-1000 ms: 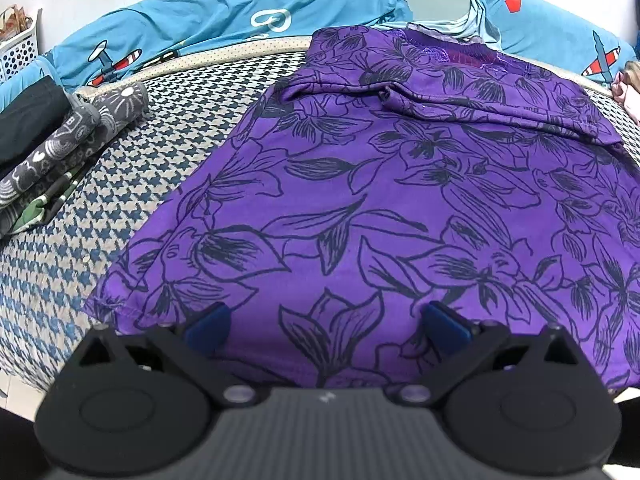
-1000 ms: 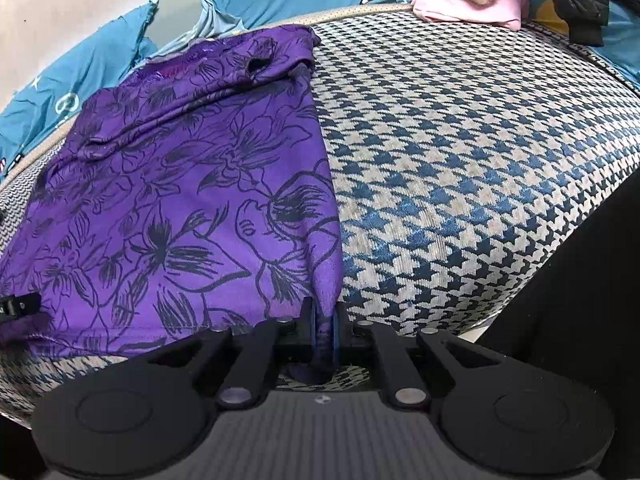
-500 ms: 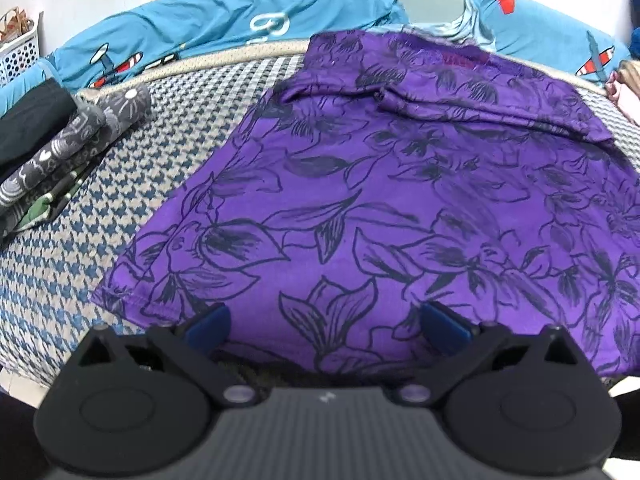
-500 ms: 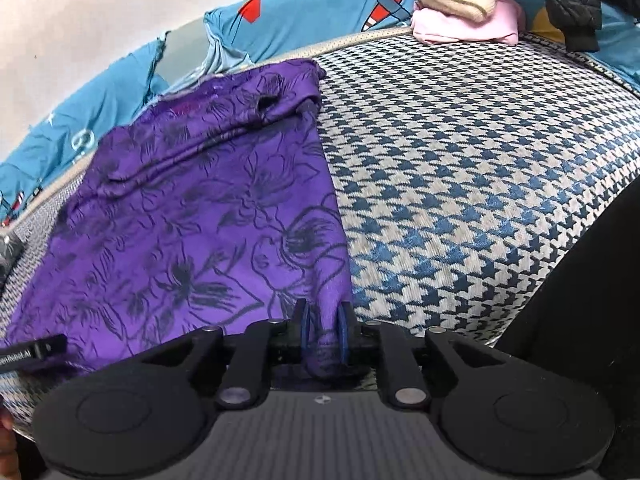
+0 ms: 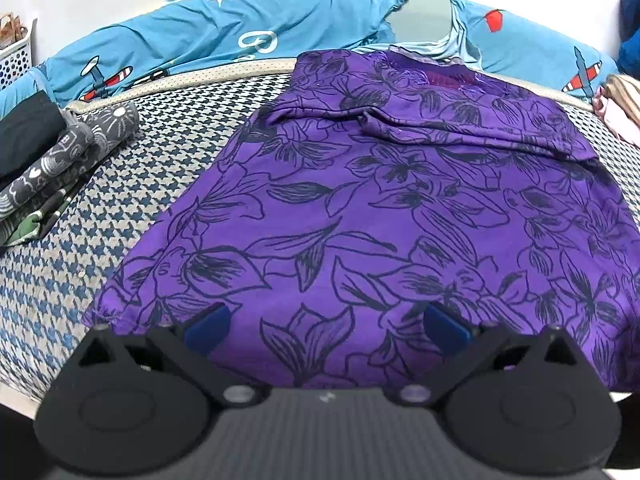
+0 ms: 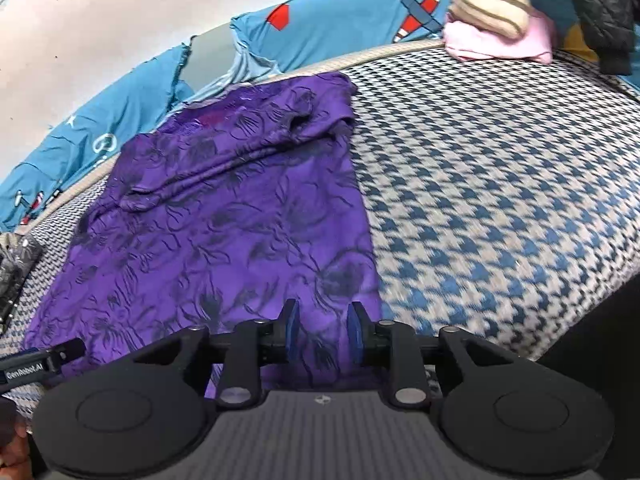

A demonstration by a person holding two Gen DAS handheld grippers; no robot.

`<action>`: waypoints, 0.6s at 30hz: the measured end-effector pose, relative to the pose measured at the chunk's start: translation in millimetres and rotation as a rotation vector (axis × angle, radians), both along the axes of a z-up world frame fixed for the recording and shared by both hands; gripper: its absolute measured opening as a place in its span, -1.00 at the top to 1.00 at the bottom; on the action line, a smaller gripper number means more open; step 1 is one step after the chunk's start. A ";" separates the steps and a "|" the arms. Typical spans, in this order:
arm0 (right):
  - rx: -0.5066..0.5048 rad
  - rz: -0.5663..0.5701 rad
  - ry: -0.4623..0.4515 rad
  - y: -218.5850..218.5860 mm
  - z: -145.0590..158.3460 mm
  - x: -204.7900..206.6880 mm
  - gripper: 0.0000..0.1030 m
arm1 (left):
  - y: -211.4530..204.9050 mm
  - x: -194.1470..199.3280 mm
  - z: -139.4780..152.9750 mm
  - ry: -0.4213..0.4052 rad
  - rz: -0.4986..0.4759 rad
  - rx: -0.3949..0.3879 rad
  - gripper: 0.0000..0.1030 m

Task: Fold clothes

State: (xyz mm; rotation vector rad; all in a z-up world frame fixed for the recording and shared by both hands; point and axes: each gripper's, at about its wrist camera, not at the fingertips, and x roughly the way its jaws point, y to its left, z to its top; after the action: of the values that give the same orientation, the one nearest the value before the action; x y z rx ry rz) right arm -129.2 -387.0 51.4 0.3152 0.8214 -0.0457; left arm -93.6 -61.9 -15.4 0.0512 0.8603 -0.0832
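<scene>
"GenRobot.AI" in white letters on the black left gripper (image 6: pixel 42 362), at the right wrist view's left edge. Nothing else legible.

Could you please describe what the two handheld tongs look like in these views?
Both the left tongs and the right tongs are matte black plastic with round hubs, a ribbed grey body and blue pads. A white "GenRobot.AI" label marks the left one.

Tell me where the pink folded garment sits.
Right wrist view, top right: the pink folded garment lies at the houndstooth bed's far edge, under a striped beige knit.
</scene>
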 end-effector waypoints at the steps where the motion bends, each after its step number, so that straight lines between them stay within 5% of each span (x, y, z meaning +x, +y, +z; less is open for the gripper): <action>1: 0.008 0.016 -0.001 -1.0 1.8 5.6 0.48 | 0.5 1.8 0.2 0.001 0.003 -0.001 -1.00; 18: 0.043 0.107 -0.010 -21.9 15.6 81.8 0.36 | 21.1 62.7 10.1 0.009 0.087 0.012 -1.00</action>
State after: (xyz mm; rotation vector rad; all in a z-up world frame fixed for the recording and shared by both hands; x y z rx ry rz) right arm -47.4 -408.9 67.1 0.3116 0.8293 0.0741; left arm -30.9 -40.8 -5.3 0.0247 0.8707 0.0038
